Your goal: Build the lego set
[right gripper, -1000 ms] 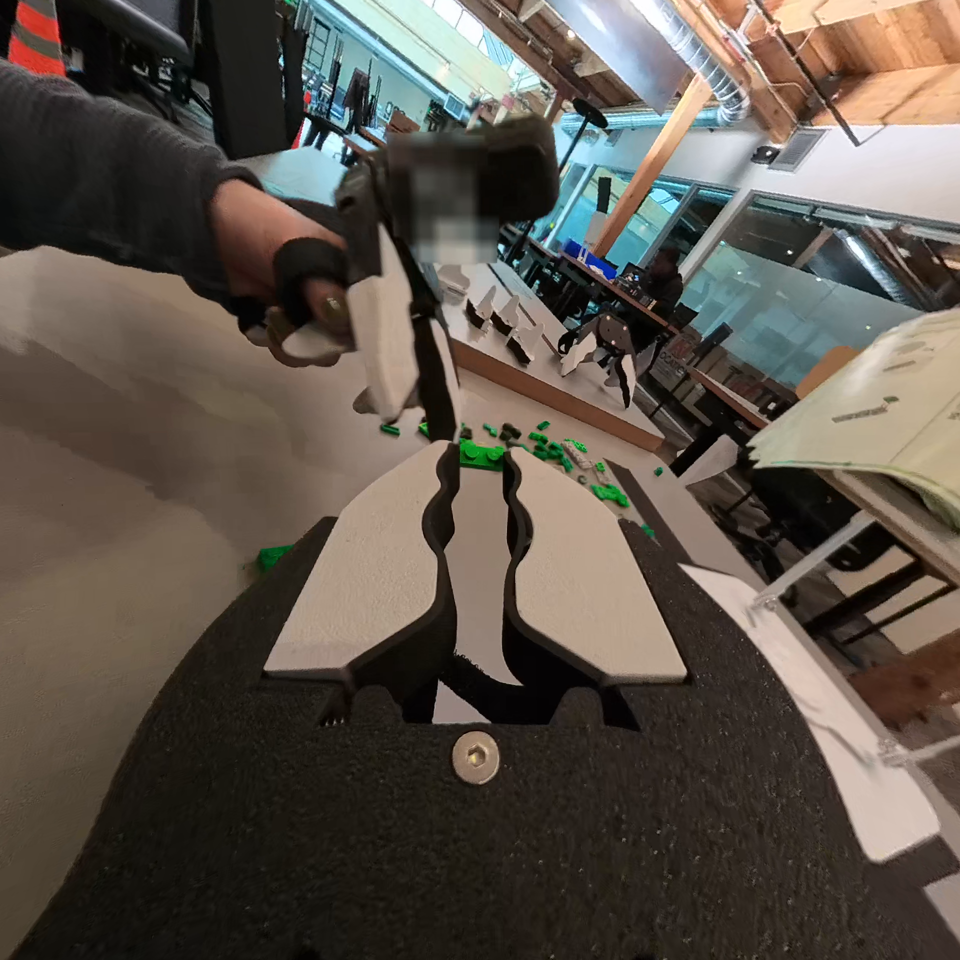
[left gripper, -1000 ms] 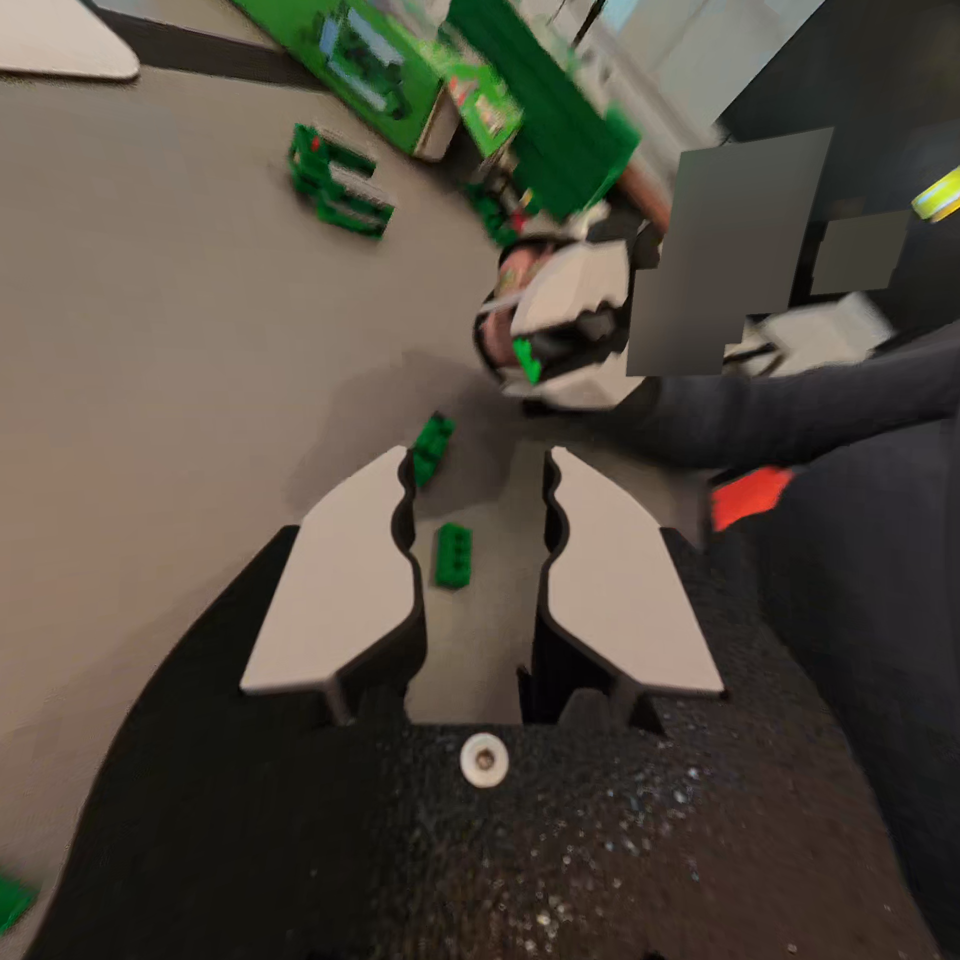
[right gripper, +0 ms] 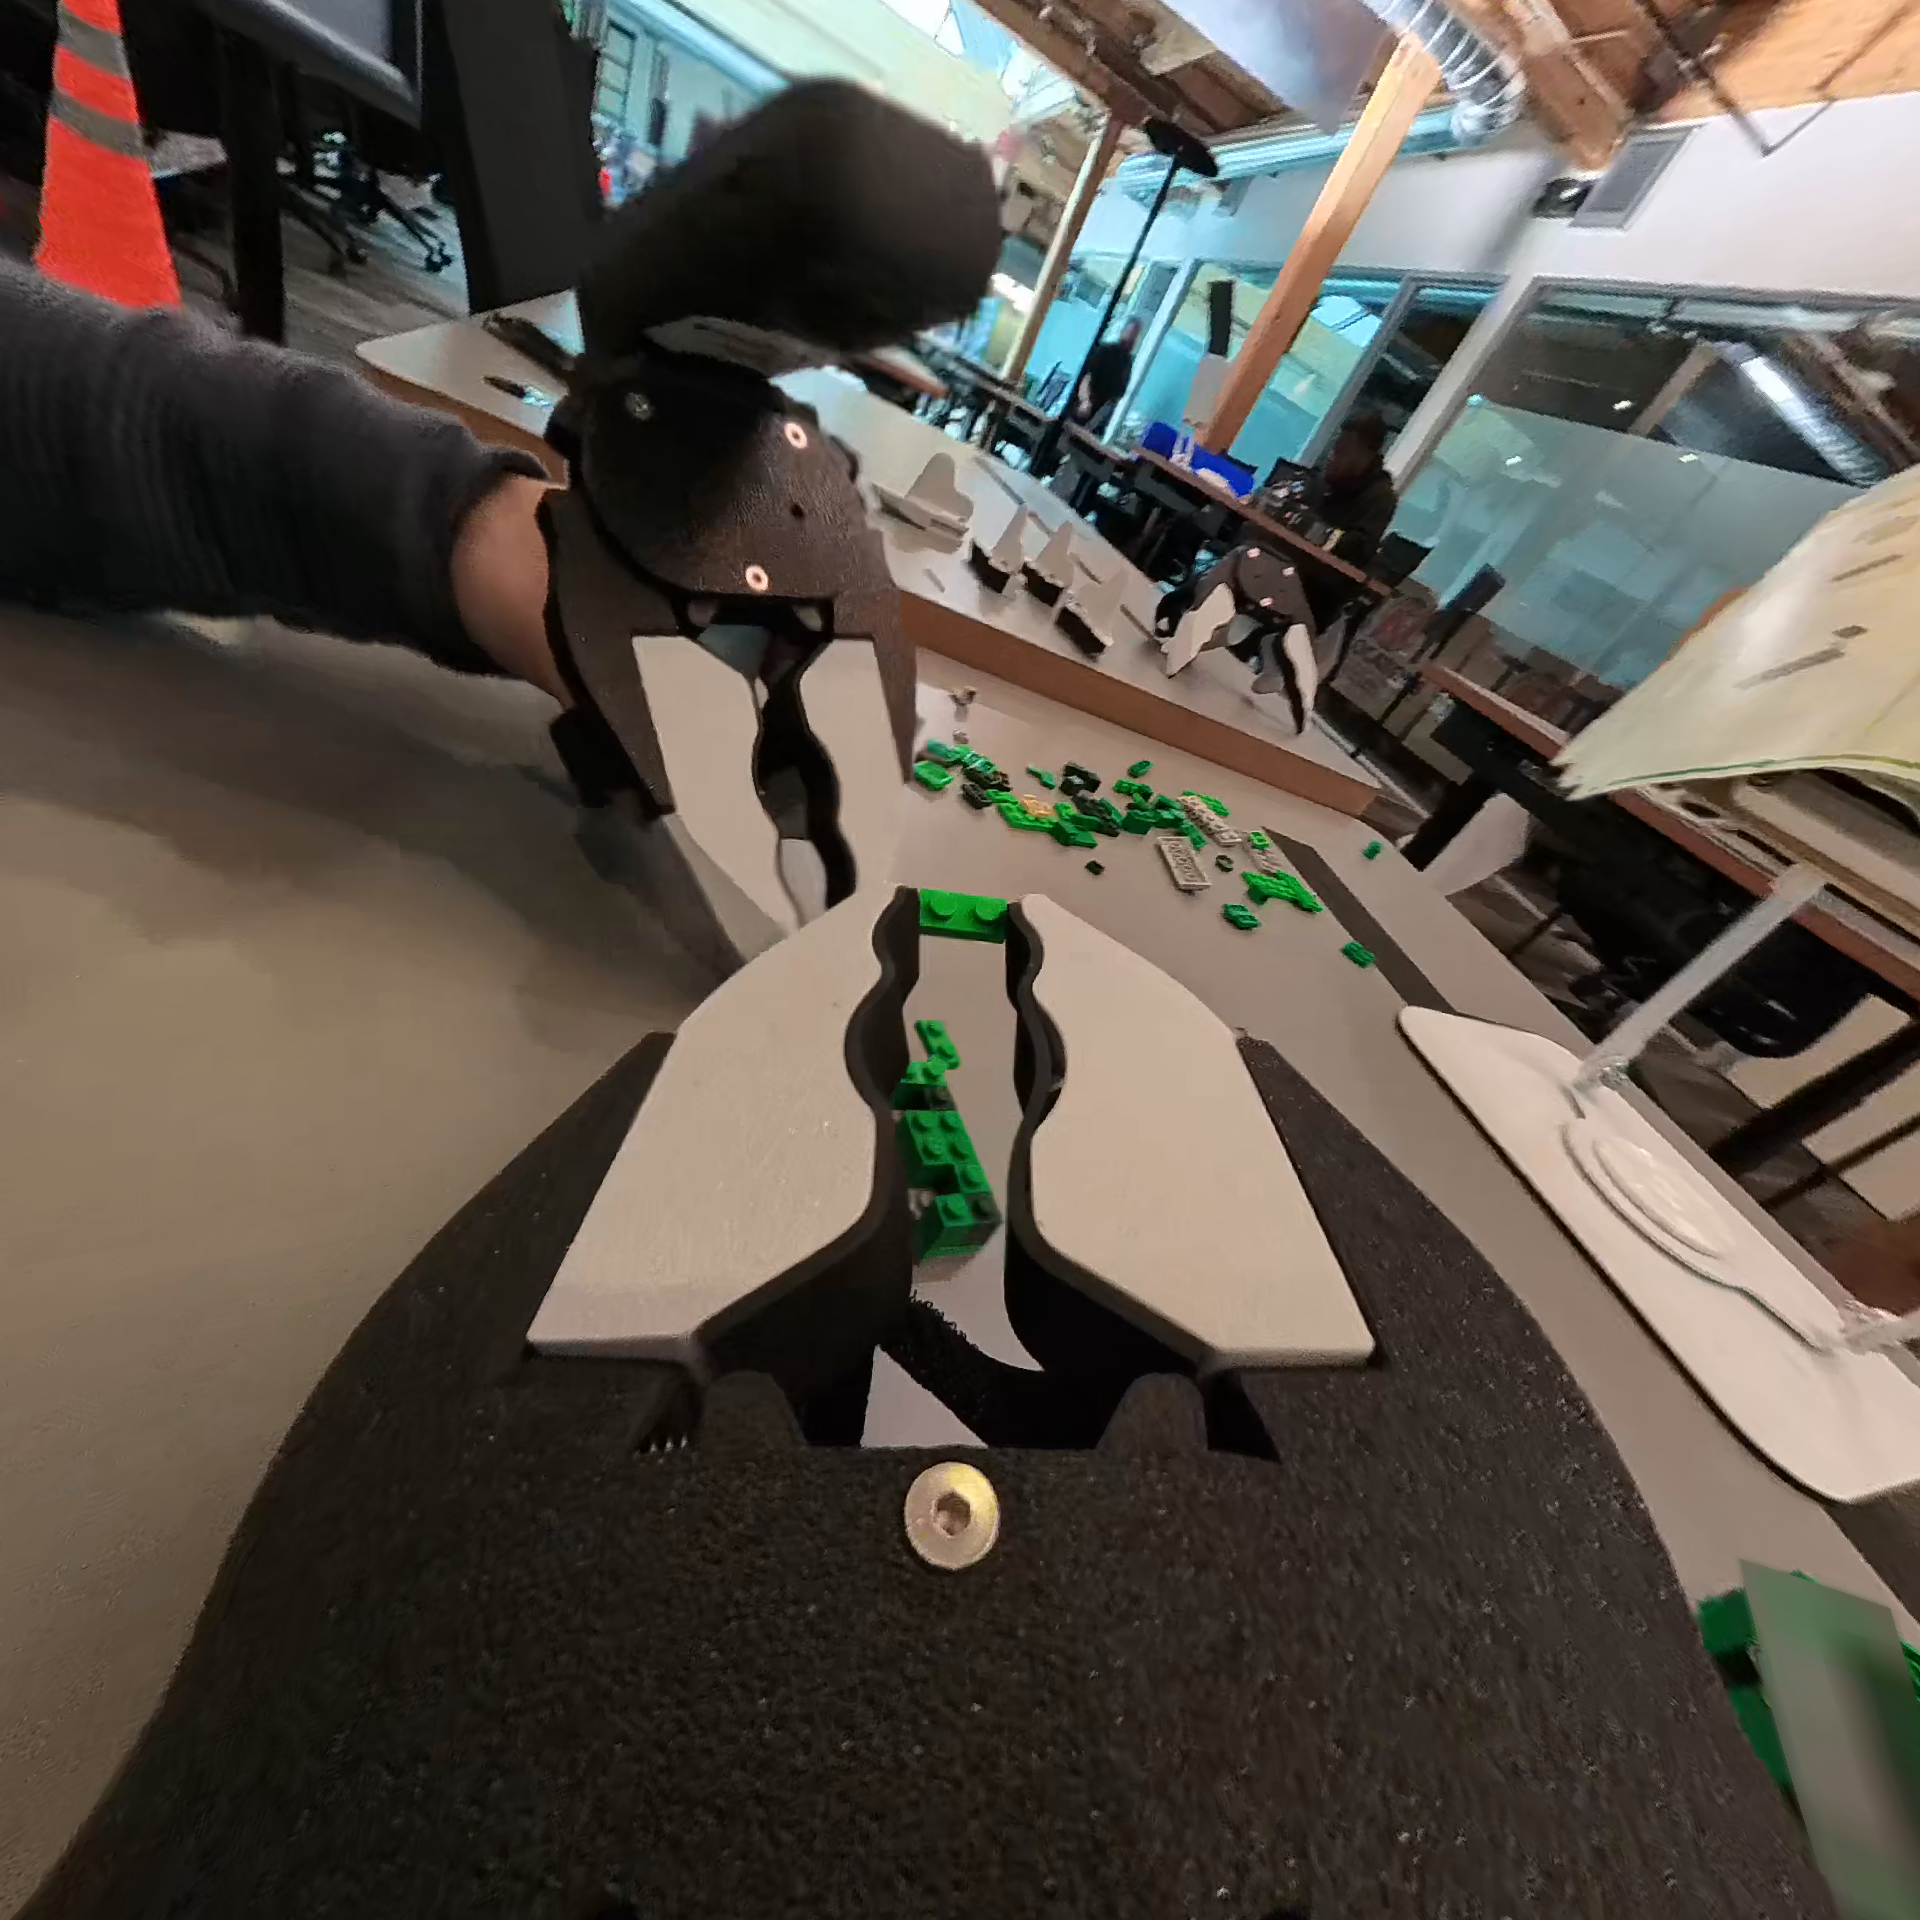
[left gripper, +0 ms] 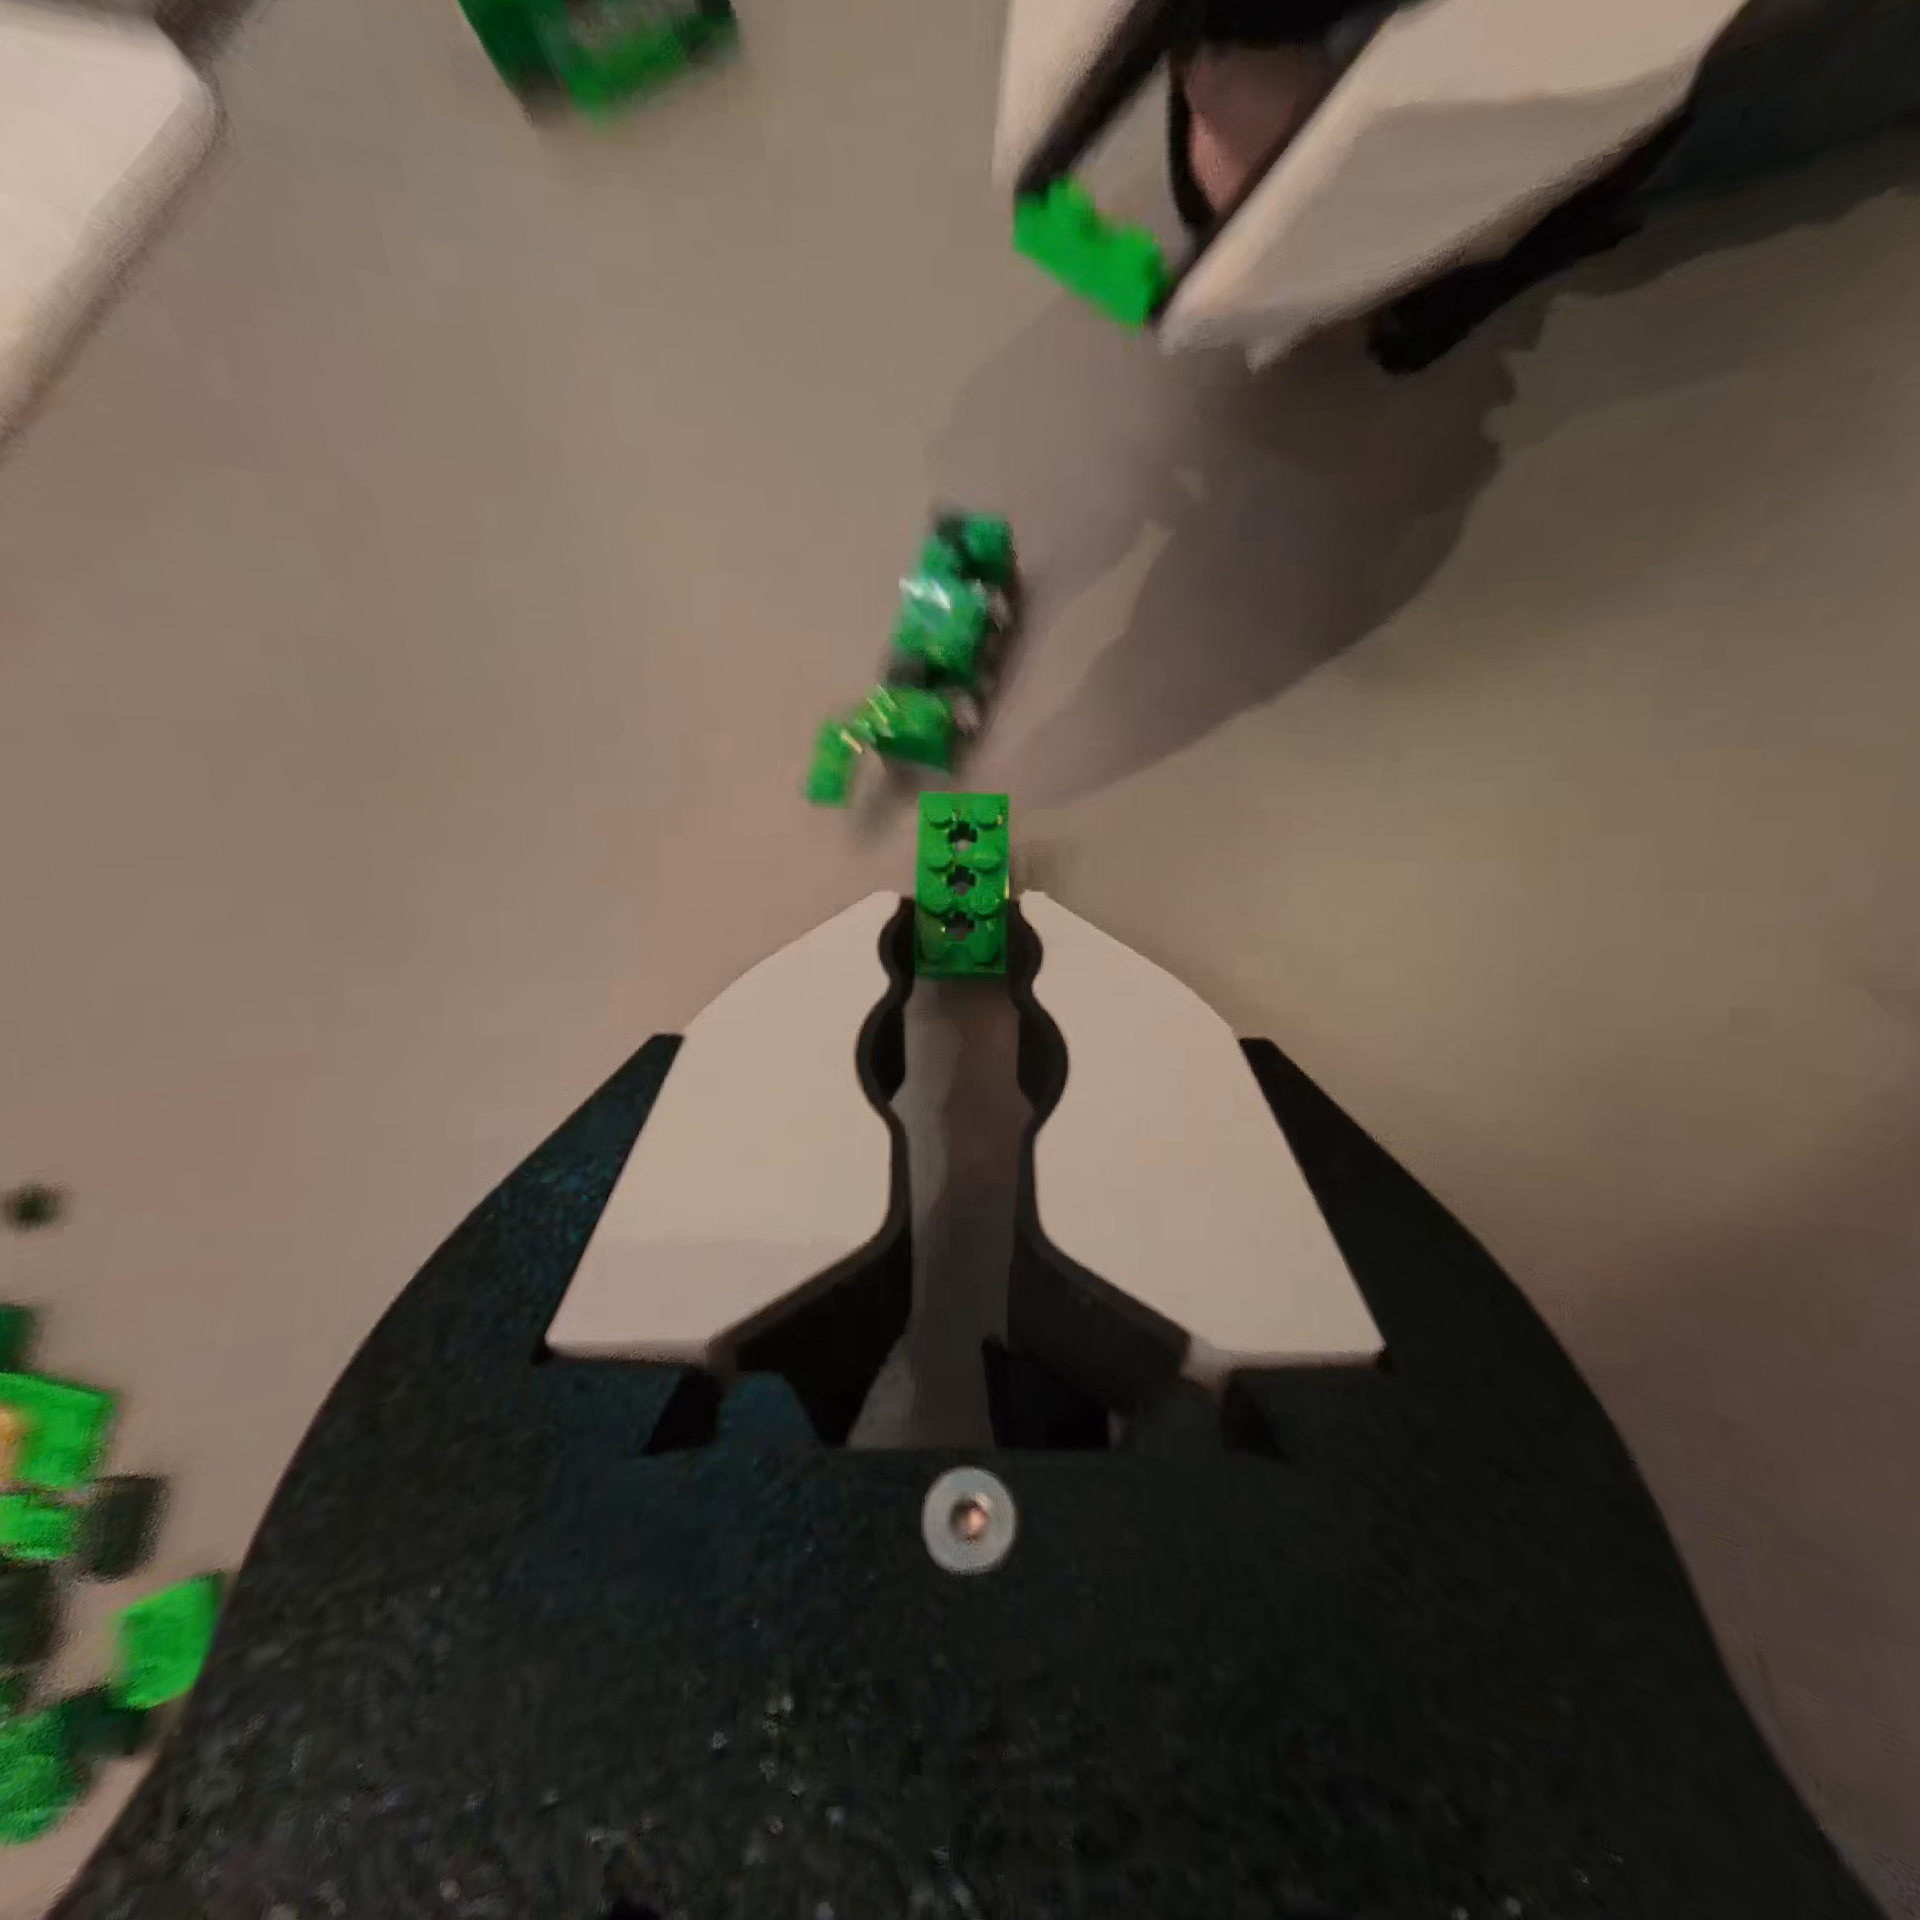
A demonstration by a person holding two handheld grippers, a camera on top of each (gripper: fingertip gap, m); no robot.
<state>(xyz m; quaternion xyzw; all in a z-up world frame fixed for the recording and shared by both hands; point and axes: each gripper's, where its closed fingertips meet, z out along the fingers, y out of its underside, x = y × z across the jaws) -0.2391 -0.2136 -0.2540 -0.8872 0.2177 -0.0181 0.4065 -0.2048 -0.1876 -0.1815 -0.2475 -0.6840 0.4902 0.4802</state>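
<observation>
Two grippers each clench one green brick above a grey table (left gripper: 416,727): left gripper (left gripper: 961,914) pinches a studded brick (left gripper: 962,883), right gripper (right gripper: 964,914) another brick (right gripper: 964,916). Joining them seems next, needing studs aligned.

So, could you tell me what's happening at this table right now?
A person is building a Lego set with two handheld grippers. The left gripper is shut on a green studded brick, lifted above a small green assembly lying on the grey table. The right gripper pinches another green brick at its fingertips. More loose green pieces are scattered farther along the table.
</observation>
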